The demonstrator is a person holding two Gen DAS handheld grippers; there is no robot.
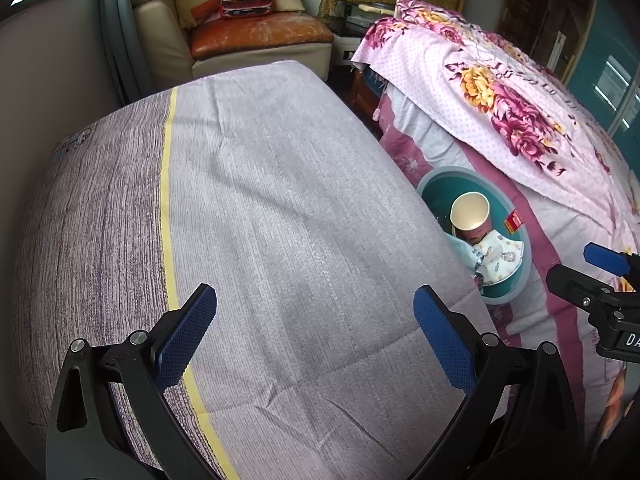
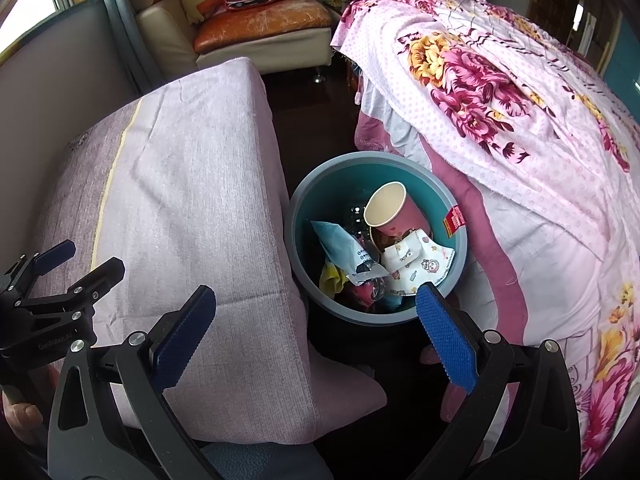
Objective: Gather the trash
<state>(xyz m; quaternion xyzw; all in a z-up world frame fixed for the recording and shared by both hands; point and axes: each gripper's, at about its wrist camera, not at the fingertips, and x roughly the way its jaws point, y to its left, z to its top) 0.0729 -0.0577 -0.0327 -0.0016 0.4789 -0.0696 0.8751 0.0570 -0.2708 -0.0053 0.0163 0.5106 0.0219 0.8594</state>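
Both tongs wide open, gripping nothing: left gripper (image 1: 316, 332) over bare bedspread (image 1: 260, 200), right gripper (image 2: 316, 332) above bin (image 2: 298, 200). Trash already inside: cup (image 2: 390, 210), wrappers (image 2: 416, 264). Looks finished.

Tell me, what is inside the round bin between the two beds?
The bin holds a pink paper cup, a patterned face mask, a blue wrapper and a yellow scrap. The pile covers the bottom.
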